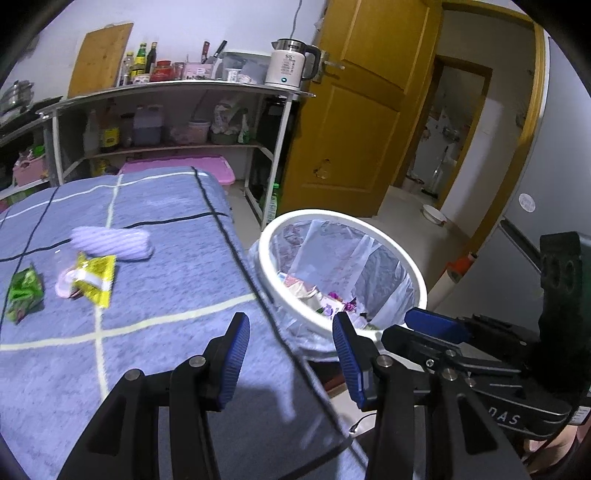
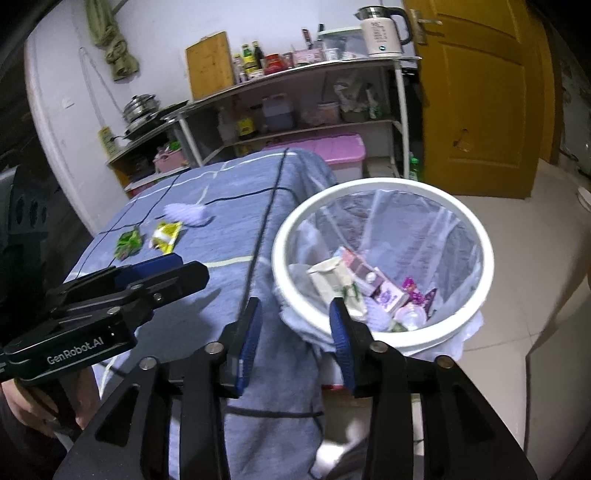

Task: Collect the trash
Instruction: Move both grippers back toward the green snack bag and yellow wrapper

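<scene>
— Two grippers up, both empty. Left gripper (image 1: 291,358): blue pads parted, nothing between, hanging over the table's near edge. Right gripper (image 2: 295,339): jaws apart too, bare, poised above the cloth's drooping corner just beside the bin.

— And the trash?

— Split between two spots. On the blue checked tablecloth (image 1: 166,295): green wrapper (image 1: 24,293) far left, yellow wrapper (image 1: 94,278) just beside it, touching something small and pink (image 1: 64,286), too blurred to name. Lavender striped roll (image 1: 110,243) right behind those. All well apart from both grippers.

— Rest of it?

— Already down in the white-rimmed bin (image 2: 384,343), lined with a clear bag (image 2: 424,236). Cartons (image 2: 332,277), a purple packet (image 2: 388,295), bits of magenta foil (image 2: 412,288) heaped at the bottom.

— Bin position?

— On the floor, pressed against the table's right side, cloth hem draped against its rim.

— Background?

— Metal shelf unit (image 2: 295,96) behind the table, white kettle (image 2: 380,33) on top, wooden board (image 2: 210,66) leaning on the wall, pink storage box (image 2: 340,151) beneath, yellow door (image 2: 480,99) to the right.
</scene>
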Motion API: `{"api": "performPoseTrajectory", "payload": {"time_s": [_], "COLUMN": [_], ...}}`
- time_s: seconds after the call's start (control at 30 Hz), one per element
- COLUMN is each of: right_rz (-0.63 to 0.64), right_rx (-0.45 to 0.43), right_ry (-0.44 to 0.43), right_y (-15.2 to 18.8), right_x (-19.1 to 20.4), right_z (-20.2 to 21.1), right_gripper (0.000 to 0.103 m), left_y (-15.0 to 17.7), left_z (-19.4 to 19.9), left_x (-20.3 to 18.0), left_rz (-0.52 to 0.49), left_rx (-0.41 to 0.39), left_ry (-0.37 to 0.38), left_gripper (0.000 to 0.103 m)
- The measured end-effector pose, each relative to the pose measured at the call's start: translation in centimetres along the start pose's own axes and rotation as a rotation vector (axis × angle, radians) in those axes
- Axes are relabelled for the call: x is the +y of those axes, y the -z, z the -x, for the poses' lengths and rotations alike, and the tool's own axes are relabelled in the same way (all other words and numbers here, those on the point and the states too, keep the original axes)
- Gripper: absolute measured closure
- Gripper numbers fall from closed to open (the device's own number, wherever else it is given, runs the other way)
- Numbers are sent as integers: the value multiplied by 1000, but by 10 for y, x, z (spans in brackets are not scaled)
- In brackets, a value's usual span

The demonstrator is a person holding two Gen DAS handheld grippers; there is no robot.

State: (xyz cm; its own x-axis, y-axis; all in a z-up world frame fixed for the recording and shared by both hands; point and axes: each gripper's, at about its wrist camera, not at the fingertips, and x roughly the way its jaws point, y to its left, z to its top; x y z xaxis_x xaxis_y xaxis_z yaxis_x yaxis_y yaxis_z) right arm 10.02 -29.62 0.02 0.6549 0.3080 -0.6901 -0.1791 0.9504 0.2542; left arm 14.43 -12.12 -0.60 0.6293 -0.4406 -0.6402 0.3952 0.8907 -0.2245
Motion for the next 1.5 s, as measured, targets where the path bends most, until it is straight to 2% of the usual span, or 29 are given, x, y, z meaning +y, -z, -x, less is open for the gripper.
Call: {"api": "performPoseTrajectory", "payload": {"time_s": [0.4,0.63,0.77,0.83,1.33,1.5], "right_rz": [58,59,69,82,168,170], "right_rx": [11,25,33,36,100,111], "right_ry": [-52,-87,-102,-111,-180,-186], "right_y": [10,13,13,13,-3,-16], "right_x": [39,53,63,69,119,128], "right_z": [-6,-12,-17,-20,-57,-74], "right_gripper": [60,57,57,57,54,49], "left_y": [25,37,41,43,33,24], "left_z": [31,45,52,55,85,86], "left_x": [33,53,67,74,133,161], "left_rz": [45,73,107,124,171,193], "left_rx": [-21,-24,-31,-35,-78,-87], "left_ry": [-65,-97,-120,-126,-242,-270], "left_gripper": [56,56,45,44,44,42]}}
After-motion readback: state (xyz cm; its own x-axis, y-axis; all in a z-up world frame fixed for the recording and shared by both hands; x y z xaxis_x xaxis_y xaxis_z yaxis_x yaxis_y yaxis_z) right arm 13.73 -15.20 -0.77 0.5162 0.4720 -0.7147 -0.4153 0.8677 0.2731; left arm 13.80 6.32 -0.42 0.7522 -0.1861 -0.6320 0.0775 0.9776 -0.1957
